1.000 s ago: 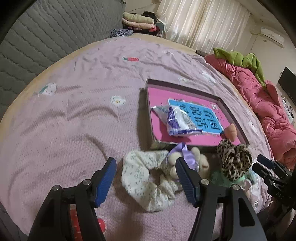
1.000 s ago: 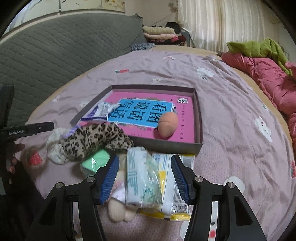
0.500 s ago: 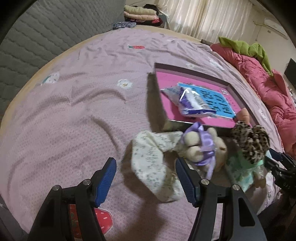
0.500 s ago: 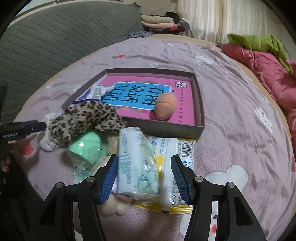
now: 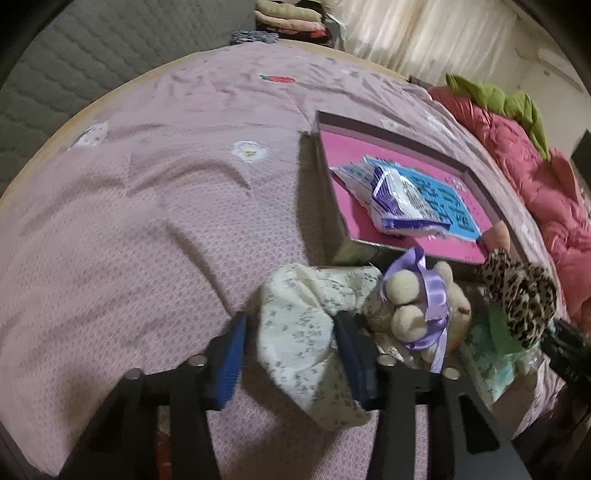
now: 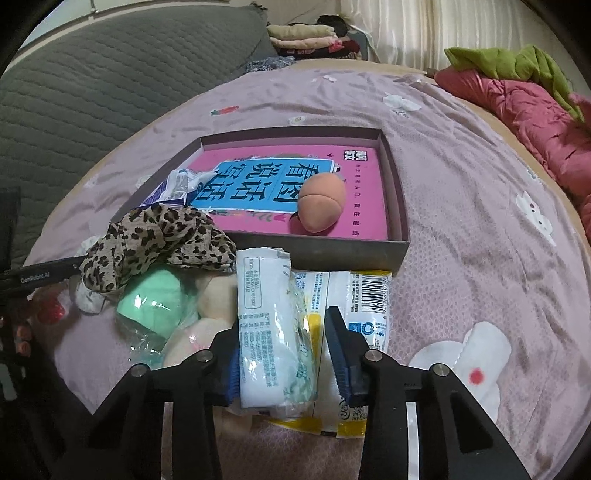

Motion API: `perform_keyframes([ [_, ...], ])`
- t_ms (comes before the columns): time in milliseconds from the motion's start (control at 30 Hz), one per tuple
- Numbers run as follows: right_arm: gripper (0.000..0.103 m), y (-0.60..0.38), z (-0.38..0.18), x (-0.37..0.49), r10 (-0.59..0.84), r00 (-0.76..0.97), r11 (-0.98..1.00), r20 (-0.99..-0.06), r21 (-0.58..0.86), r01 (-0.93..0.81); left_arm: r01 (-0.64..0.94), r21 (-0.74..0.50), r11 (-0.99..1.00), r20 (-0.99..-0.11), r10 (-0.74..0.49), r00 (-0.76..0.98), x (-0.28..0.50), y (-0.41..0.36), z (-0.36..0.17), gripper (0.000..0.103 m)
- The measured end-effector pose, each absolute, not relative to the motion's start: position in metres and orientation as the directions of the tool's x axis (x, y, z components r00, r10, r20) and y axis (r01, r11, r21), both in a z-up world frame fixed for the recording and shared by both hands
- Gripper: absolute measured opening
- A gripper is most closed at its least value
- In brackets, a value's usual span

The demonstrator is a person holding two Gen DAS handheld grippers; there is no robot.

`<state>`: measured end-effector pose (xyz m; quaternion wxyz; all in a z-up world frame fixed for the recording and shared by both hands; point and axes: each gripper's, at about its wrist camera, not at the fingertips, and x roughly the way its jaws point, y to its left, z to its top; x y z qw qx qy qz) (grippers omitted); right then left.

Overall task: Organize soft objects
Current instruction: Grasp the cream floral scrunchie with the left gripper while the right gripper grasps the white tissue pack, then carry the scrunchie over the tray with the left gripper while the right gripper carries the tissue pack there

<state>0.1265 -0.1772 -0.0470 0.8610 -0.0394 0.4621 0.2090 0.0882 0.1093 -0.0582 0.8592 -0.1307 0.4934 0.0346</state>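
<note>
My left gripper (image 5: 291,354) is open, its blue fingers on either side of a cream floral scrunchie (image 5: 306,332) on the bed. Right of it lie a plush toy with a purple ribbon (image 5: 417,306) and a leopard scrunchie (image 5: 521,295). My right gripper (image 6: 284,358) is open around a white tissue pack (image 6: 269,328) that lies on a yellow-and-white pack (image 6: 354,302). The shallow box (image 6: 321,251) holds a pink book, a peach squishy (image 6: 321,201) and a blue-white tissue pack (image 5: 399,199).
A green wrapped bundle (image 6: 155,299) and a pale plush (image 6: 218,295) lie left of the right gripper. A red quilt with a green cloth (image 6: 517,85) is at the far right. Folded clothes (image 6: 306,35) sit behind the bed. The grey headboard (image 6: 110,74) stands at the left.
Both grippers have moved forward and lower. The left jaws now straddle the floral scrunchie; the right jaws have narrowed around the white tissue pack.
</note>
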Motion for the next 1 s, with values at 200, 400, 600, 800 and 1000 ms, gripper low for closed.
perform_keyframes([
  [200, 0.032, -0.176, -0.05, 0.13, 0.315, 0.482, 0.912, -0.818, 0.121, -0.391, -0.133, -0.078, 0.988, -0.867, -0.002, 0.498, 0.095, 0.091, -0.062, 0.02],
  [400, 0.022, -0.178, -0.047, 0.13, 0.328, 0.485, 0.908, -0.81, 0.129, -0.399, -0.109, -0.056, 0.993, -0.857, 0.008, 0.516, 0.092, 0.086, -0.059, 0.009],
  [600, 0.021, -0.183, -0.036, 0.126, 0.376, 0.505, 0.897, -0.777, 0.17, -0.407, -0.081, -0.15, 0.985, -0.801, -0.073, 0.595, 0.084, 0.09, -0.037, 0.009],
  [800, 0.021, -0.184, -0.026, 0.124, 0.409, 0.53, 0.89, -0.743, 0.196, -0.413, -0.033, -0.205, 0.978, -0.709, -0.125, 0.694, 0.072, 0.091, -0.01, 0.009],
  [1000, 0.021, -0.185, -0.02, 0.127, 0.441, 0.538, 0.881, -0.719, 0.231, -0.413, 0.01, -0.217, 0.976, -0.604, -0.142, 0.784, 0.062, 0.091, 0.016, 0.009],
])
